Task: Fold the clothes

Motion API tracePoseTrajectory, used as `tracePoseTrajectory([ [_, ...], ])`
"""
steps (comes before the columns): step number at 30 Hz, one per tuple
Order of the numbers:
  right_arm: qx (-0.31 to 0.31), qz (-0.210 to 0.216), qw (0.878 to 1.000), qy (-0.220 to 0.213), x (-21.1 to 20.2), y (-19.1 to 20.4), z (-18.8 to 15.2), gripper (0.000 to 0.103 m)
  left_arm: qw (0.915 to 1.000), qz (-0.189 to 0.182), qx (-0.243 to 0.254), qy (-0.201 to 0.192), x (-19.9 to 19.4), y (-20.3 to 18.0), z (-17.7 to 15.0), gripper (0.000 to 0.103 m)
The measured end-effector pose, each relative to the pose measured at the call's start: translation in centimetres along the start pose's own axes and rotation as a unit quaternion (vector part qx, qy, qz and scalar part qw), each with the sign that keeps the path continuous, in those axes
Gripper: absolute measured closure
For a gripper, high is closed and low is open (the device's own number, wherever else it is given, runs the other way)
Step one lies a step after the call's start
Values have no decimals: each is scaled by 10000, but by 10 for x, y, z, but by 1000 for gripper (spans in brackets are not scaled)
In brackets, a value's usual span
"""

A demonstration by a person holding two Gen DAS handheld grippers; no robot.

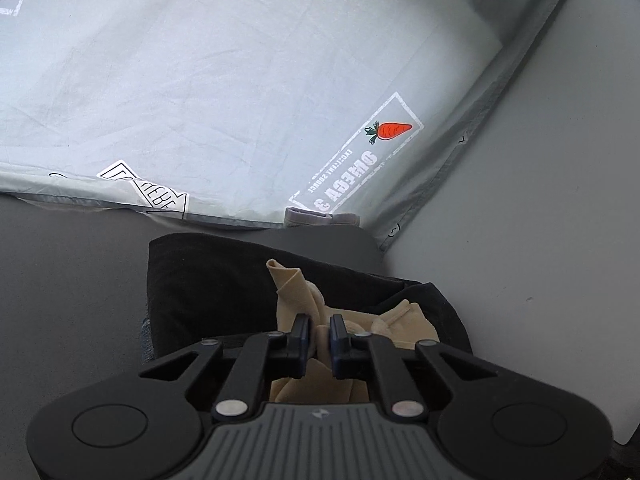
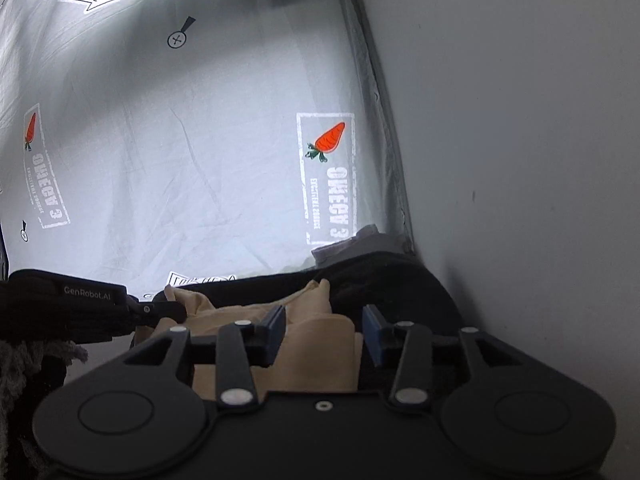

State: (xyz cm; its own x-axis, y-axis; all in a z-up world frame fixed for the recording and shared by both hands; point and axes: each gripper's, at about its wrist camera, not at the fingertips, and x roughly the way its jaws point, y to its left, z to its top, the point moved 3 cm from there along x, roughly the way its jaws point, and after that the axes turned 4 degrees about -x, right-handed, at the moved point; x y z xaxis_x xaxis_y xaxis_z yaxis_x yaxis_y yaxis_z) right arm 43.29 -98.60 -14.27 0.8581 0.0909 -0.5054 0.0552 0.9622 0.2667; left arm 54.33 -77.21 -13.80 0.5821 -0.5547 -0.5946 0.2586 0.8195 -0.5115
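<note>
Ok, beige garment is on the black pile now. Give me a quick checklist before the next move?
1. Left tongs gripping the beige garment: ok, pads pinch a fold.
2. Right tongs free of it: ok, open, cloth between the pads but unpressed.
3. Garment resting on the black cloth: ok.
4. Garment folded flat: not ok, bunched and creased.
5. Sheet beyond offers bare space: ok.
6. Grey item at the sheet's edge out of the way: cannot tell.
</note>
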Motion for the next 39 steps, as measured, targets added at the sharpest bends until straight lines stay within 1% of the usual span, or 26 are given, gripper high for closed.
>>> tracePoseTrajectory([
  [2, 318, 319, 9987, 218, 7, -5, -10, 59, 10000, -19, 26, 63, 4, 2, -3, 87],
  [3, 433, 523, 9973, 273, 9, -7, -13, 62, 10000, -26, 19, 82, 6, 2, -5, 87],
  [4, 502, 667, 9960, 312, 10, -8, -15, 67, 10000, -20, -2, 82, 8, 3, -6, 90],
  [5, 499, 706, 9958, 289, 11, -6, -14, 82, 10000, -31, -47, 62, 7, 2, -5, 90],
  [6, 475, 704, 9961, 217, 9, -5, -13, 85, 9999, -44, -95, 39, 6, 2, -4, 95],
  [9, 434, 646, 9970, -33, 0, 4, 0, 88, 9998, -87, -141, -99, -7, -3, 5, 97],
  [13, 386, 682, 9958, -471, -32, 12, 23, 88, 9982, -398, -141, -422, -35, -17, 27, 97],
  [15, 319, 622, 9957, -603, -35, 12, 34, 88, 9973, -477, -69, -554, -38, -26, 37, 97],
  [16, 279, 574, 9958, -657, -35, 12, 40, 88, 9973, -433, 18, -595, -35, -28, 38, 96],
  [17, 209, 439, 9965, -675, -31, 11, 43, 88, 9974, -272, 103, -657, -28, -28, 38, 96],
  [19, -33, -53, 9981, -612, -12, 9, 45, 88, 9965, 287, 366, -692, -3, -22, 36, 96],
  [21, -462, -565, 9966, -386, 8, 11, 43, 87, 9955, 678, 450, -492, 15, -12, 37, 94],
  [22, -806, -862, 9927, -237, 15, 16, 42, 87, 9974, 583, 257, -349, 14, -5, 40, 82],
  [23, -1113, -1105, 9874, -197, 15, 22, 42, 86, 9989, 381, 12, -282, 7, 3, 42, 74],
  [24, -1280, -1196, 9841, -303, 7, 30, 45, 81, 9990, 162, -224, -354, -6, 11, 43, 56],
  [25, -1301, -1112, 9842, -444, -4, 36, 48, 73, 9982, 69, -329, -492, -21, 19, 43, 38],
  [26, -1254, -965, 9856, -604, -19, 44, 50, 45, 9973, 114, -327, -647, -39, 25, 40, 34],
  [27, -1170, -837, 9866, -765, -34, 50, 52, 31, 9961, 176, -313, -805, -56, 31, 38, 32],
  [29, -1042, -667, 9879, -937, -61, 67, 54, 30, 9943, 382, -136, -986, -97, 44, 28, 31],
  [30, -1028, -627, 9882, -943, -71, 77, 51, 29, 9930, 441, -38, -1099, -121, 50, 21, 30],
  [31, -1045, -610, 9880, -957, -81, 87, 47, 27, 9913, 497, 63, -1220, -145, 56, 14, 25],
  [33, -1102, -611, 9867, -1023, -102, 107, 38, 12, 9857, 610, 281, -1548, -194, 65, -3, 20],
  [35, -1011, -421, 9875, -1136, -125, 130, 27, 5, 9780, 693, 394, -1929, -245, 73, -22, 12],
  [36, -912, -213, 9883, -1206, -135, 140, 23, 0, 9749, 697, 334, -2086, -266, 77, -31, 4],
  [37, -812, -5, 9885, -1276, -146, 150, 19, 0, 9702, 668, 130, -2327, -295, 85, -43, 0],
  [39, -555, 396, 9888, -1327, -162, 168, 11, 0, 9590, 610, -383, -2741, -339, 99, -66, 0],
])
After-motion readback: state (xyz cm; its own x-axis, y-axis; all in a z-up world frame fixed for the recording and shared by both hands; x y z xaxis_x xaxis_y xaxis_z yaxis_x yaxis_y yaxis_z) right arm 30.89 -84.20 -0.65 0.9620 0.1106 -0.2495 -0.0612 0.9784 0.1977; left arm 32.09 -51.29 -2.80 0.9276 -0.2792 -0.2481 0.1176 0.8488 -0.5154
